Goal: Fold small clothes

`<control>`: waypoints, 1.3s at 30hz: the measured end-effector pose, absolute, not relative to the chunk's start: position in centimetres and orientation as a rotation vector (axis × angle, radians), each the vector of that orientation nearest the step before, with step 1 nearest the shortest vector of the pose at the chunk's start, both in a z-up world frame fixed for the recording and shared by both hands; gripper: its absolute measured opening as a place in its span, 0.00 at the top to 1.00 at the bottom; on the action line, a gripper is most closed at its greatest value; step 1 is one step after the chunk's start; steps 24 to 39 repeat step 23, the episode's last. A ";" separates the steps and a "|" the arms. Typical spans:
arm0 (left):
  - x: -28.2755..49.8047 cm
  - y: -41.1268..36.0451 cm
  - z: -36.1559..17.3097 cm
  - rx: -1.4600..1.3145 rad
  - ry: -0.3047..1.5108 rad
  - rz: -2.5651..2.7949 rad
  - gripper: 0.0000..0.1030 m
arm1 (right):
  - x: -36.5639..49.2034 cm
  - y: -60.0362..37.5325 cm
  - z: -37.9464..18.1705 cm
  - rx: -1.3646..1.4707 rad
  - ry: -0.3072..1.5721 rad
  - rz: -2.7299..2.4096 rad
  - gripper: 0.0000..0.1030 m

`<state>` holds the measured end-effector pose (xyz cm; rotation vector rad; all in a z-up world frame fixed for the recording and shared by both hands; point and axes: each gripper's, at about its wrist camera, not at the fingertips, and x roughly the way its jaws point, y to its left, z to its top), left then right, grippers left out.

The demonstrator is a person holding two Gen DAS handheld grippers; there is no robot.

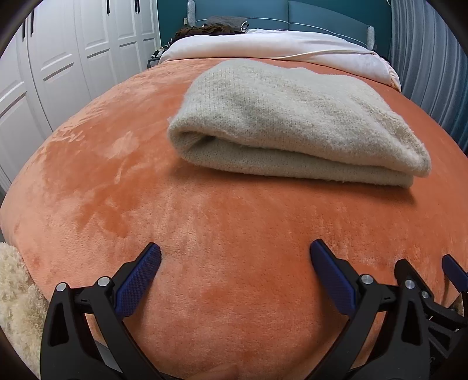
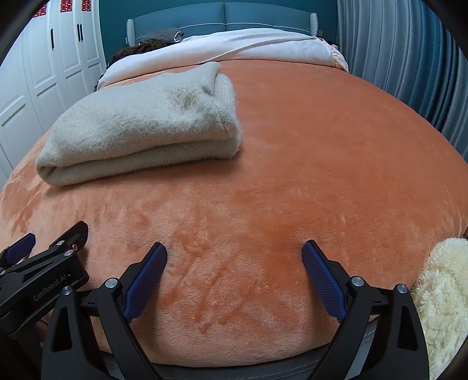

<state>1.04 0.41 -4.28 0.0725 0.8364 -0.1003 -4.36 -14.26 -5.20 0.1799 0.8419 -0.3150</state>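
A beige knitted garment (image 1: 292, 122) lies folded into a thick rectangle on the orange blanket (image 1: 204, 219); the right wrist view has the garment (image 2: 140, 128) at upper left. My left gripper (image 1: 235, 252) hovers over bare blanket near the bed's front edge, well short of the garment, jaws wide apart and empty. My right gripper (image 2: 234, 251) stands beside it, equally wide and empty. The right gripper (image 1: 433, 280) shows at the lower right of the left wrist view, and the left gripper (image 2: 44, 248) shows at the lower left of the right wrist view.
A fluffy cream textile (image 2: 444, 295) hangs by the bed's front edge, cream textile (image 1: 17, 298) at left in the other view. A white duvet (image 1: 278, 46) and dark clothes (image 1: 213, 27) lie by the teal headboard (image 1: 321, 14). White wardrobes (image 1: 67, 58) stand left, blue curtains (image 2: 409, 52) right.
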 end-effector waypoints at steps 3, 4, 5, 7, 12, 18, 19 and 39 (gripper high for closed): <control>1.1 0.4 -4.3 0.073 0.836 -0.100 0.04 | -4.4 -14.3 -5.2 0.180 0.842 -0.315 0.11; 1.1 0.4 -4.3 0.073 0.836 -0.100 0.04 | -4.4 -14.2 -5.2 0.180 0.842 -0.315 0.11; 1.1 0.4 -4.3 0.072 0.836 -0.099 0.04 | -4.4 -14.2 -5.2 0.180 0.842 -0.316 0.11; 1.1 0.4 -4.3 0.072 0.834 -0.100 0.04 | -4.4 -14.2 -5.2 0.180 0.842 -0.315 0.10; 0.8 0.3 -4.3 0.070 0.831 -0.097 0.04 | -4.4 -14.2 -5.4 0.181 0.842 -0.314 0.10; 0.4 0.1 -4.3 0.073 0.828 -0.086 0.04 | -4.4 -14.5 -5.5 0.185 0.844 -0.311 0.10; 0.3 0.0 -4.3 0.072 0.827 -0.086 0.04 | -4.4 -14.5 -5.5 0.184 0.844 -0.311 0.10; 0.1 -0.1 -4.3 0.071 0.826 -0.085 0.04 | -4.3 -14.5 -5.5 0.183 0.844 -0.312 0.10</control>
